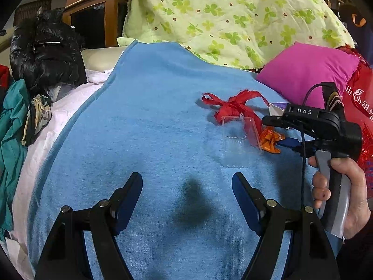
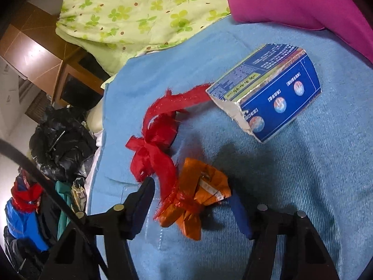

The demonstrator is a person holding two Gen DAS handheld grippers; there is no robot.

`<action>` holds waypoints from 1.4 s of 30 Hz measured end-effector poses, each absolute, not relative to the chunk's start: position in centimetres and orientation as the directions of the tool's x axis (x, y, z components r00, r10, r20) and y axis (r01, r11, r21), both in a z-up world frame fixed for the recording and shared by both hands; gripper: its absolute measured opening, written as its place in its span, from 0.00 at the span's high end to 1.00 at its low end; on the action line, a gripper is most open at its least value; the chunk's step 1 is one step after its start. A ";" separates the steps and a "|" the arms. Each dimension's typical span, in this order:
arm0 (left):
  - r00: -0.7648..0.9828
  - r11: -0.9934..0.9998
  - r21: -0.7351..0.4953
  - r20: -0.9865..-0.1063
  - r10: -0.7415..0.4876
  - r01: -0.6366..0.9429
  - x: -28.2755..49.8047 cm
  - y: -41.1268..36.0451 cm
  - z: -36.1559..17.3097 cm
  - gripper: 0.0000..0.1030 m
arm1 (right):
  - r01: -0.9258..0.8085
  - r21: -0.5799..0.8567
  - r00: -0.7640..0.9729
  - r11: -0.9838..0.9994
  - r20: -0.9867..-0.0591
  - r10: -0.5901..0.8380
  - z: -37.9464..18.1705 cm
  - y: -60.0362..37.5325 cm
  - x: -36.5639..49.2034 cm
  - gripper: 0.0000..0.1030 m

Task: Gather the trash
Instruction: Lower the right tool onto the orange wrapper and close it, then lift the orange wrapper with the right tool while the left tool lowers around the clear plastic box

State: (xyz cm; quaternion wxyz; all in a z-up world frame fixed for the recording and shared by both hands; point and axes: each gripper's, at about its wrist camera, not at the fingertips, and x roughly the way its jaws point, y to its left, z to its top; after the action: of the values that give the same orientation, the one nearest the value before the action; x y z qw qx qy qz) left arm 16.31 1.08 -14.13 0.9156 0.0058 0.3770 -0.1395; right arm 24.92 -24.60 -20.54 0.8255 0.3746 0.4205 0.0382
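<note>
On the blue blanket, the right claw straddles a crumpled orange wrapper, pads not yet pressing; the left claw hangs wide, empty. Next: squeeze, lift.

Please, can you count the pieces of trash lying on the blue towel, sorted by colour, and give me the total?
Red: 1, the frayed red fabric ribbon
Orange: 1, the crumpled orange foil wrapper
Blue: 1, the torn blue cardboard box
Clear: 1, the flat transparent plastic tray
Total: 4
</note>
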 end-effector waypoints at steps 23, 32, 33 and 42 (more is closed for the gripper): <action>0.655 0.919 -0.149 -0.661 -0.367 0.365 16.5 -2.8 -13.5 0.23 | 0.256 0.539 0.619 0.803 -0.729 0.292 -17.4 -29.7 17.5 0.61; 0.612 0.919 -0.183 -0.697 -0.373 0.350 20.1 -6.8 -14.5 0.20 | 0.249 0.507 0.578 0.825 -0.761 0.293 -17.9 -31.4 14.5 0.61; 0.607 0.919 -0.190 -0.701 -0.374 0.345 20.4 -7.0 -14.6 0.20 | 0.250 0.502 0.573 0.828 -0.766 0.292 -18.0 -31.5 14.3 0.61; 0.590 0.933 -0.223 -0.727 -0.352 0.282 22.3 -7.7 -16.0 0.20 | 0.229 0.493 0.551 0.839 -0.776 0.305 -18.7 -31.3 13.9 0.59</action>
State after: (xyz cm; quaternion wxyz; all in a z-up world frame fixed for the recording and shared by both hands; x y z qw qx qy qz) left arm 22.31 -7.67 -15.95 0.8905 -0.0419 0.4167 -0.1778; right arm 13.89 -31.28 -18.70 0.8341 0.2826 0.4732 0.0228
